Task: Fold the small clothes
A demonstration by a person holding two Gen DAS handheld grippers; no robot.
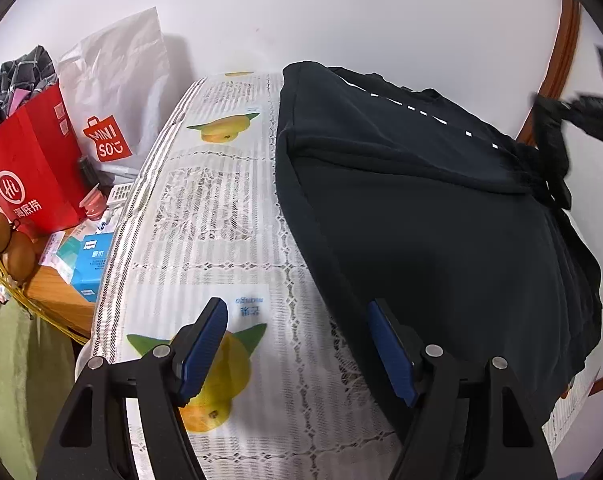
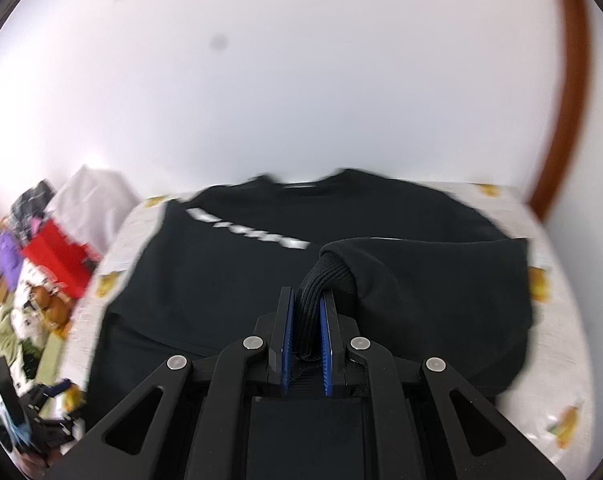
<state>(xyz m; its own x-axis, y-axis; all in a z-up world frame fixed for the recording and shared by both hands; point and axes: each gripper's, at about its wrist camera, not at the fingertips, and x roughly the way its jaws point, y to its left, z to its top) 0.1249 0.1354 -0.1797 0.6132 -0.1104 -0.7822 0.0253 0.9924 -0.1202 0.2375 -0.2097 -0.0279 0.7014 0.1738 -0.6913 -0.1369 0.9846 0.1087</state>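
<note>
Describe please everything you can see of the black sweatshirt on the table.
The black sweatshirt is of soft, thick knit, with blurred white lettering across the chest. It lies spread on the lace tablecloth, neck toward the wall, its left side already folded inward. Its right sleeve is lifted over the body: the right gripper is shut on the ribbed cuff. The open left gripper hovers near its hem, apart from it.

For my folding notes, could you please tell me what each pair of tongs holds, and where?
The right tongs pinch the black sweatshirt by its ribbed sleeve cuff. The left tongs are open, holding nothing.
</note>
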